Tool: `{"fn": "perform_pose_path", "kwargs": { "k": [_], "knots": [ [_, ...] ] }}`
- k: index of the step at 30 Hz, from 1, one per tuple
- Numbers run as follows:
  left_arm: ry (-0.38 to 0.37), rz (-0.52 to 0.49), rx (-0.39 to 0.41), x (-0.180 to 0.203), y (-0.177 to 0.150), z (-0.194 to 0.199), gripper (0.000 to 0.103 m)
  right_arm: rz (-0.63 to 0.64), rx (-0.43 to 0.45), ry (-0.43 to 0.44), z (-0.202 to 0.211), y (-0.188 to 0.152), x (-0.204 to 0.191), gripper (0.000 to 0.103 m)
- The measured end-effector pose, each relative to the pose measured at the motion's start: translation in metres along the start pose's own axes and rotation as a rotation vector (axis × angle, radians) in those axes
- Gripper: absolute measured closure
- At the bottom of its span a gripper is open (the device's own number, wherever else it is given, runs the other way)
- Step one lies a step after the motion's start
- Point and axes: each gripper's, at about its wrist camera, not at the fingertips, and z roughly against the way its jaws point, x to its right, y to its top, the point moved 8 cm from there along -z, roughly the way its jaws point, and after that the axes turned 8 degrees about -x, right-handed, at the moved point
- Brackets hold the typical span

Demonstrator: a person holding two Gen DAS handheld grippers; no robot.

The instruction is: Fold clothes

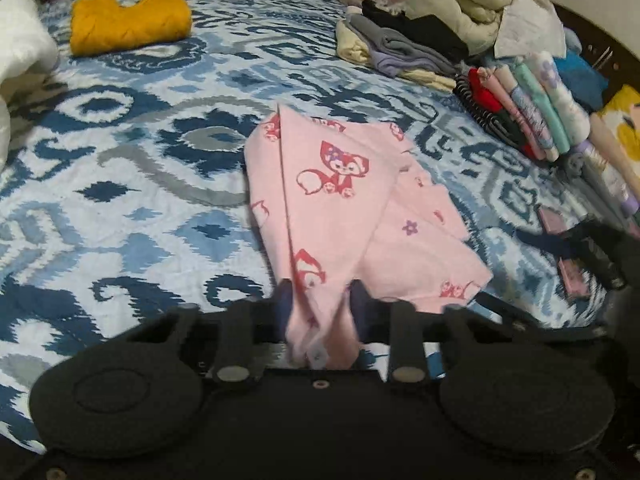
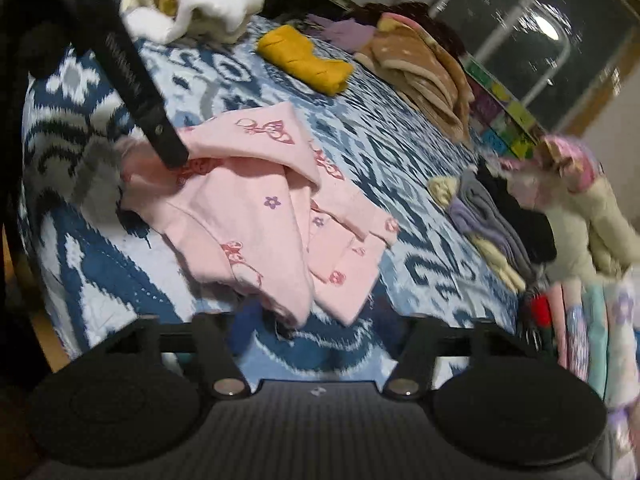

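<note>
1. In the lower centre of the left wrist view, our left gripper (image 1: 318, 304) has its fingers pinching a bunched edge of the pink garment (image 1: 340, 200). The cloth runs up and away from them, one flap raised into a peak at mid-frame; we judge this hold is there to carry that edge over for a fold. The rest of the garment lies on the blue patterned bed (image 1: 140, 160). Finished piles sit clear of the working area: a folded yellow garment (image 1: 128, 20) upper left and a row of folded clothes (image 1: 528, 112) at right.

2. In the right wrist view, our right gripper (image 2: 316, 320) has its fingers spread, with nothing between them. The pink garment (image 2: 256, 216) lies crumpled at centre-left, its nearest hem just beyond and slightly left of the open fingers, not touching as far as we can tell. The left gripper's finger (image 2: 168, 148) comes in from the upper left, clamped on the garment's far edge. We take it the right gripper is placed to catch the near hem.
</note>
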Motion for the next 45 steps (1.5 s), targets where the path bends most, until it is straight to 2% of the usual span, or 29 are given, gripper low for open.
{"fn": "perform_pose_path", "kwargs": {
  "k": [1, 2, 5, 9, 14, 16, 19, 23, 28, 31, 34, 37, 40, 41, 43, 45],
  "knots": [
    [-0.023, 0.023, 0.005, -0.001, 0.001, 0.003, 0.093, -0.013, -0.001, 0.023, -0.002, 0.002, 0.0, 0.075],
    [-0.046, 0.049, 0.014, -0.001, 0.002, 0.008, 0.095, -0.03, -0.003, 0.049, -0.002, 0.003, 0.0, 0.089],
    [-0.143, 0.138, 0.056, 0.001, 0.008, 0.031, 0.098, -0.124, 0.068, 0.078, 0.023, 0.016, 0.015, 0.09],
    [-0.293, 0.222, 0.148, 0.011, 0.022, 0.088, 0.098, -0.203, 0.19, 0.079, 0.075, 0.037, 0.047, 0.092],
    [-0.43, 0.235, 0.285, 0.037, 0.051, 0.167, 0.098, -0.254, 0.366, 0.114, 0.155, 0.077, 0.096, 0.092],
    [-0.448, 0.239, 0.325, 0.04, 0.066, 0.183, 0.098, -0.256, 0.402, 0.116, 0.169, 0.091, 0.115, 0.092],
    [-0.44, 0.24, 0.359, 0.036, 0.091, 0.188, 0.098, -0.274, 0.41, 0.115, 0.161, 0.106, 0.145, 0.092],
    [-0.414, 0.301, 0.322, 0.012, 0.137, 0.149, 0.099, -0.349, 0.358, 0.149, 0.11, 0.127, 0.181, 0.093],
    [-0.41, 0.351, 0.299, -0.003, 0.212, 0.114, 0.099, -0.387, 0.307, 0.095, 0.048, 0.165, 0.225, 0.094],
    [-0.415, 0.312, 0.364, 0.007, 0.256, 0.131, 0.099, -0.398, 0.344, 0.017, 0.05, 0.19, 0.257, 0.094],
    [-0.438, 0.24, 0.441, 0.022, 0.271, 0.162, 0.099, -0.416, 0.417, -0.037, 0.073, 0.204, 0.284, 0.094],
    [-0.429, 0.204, 0.479, 0.021, 0.256, 0.178, 0.099, -0.442, 0.462, -0.026, 0.093, 0.19, 0.284, 0.094],
    [-0.382, 0.213, 0.434, 0.003, 0.205, 0.159, 0.099, -0.446, 0.425, 0.026, 0.086, 0.154, 0.249, 0.093],
    [-0.373, 0.234, 0.398, -0.006, 0.179, 0.144, 0.099, -0.455, 0.391, 0.066, 0.077, 0.135, 0.227, 0.093],
    [-0.276, 0.266, 0.283, -0.027, 0.119, 0.104, 0.099, -0.471, 0.303, 0.156, 0.057, 0.096, 0.182, 0.093],
    [-0.183, 0.292, 0.145, -0.046, 0.062, 0.062, 0.096, -0.478, 0.114, 0.268, 0.018, 0.047, 0.12, 0.091]
  ]
}}
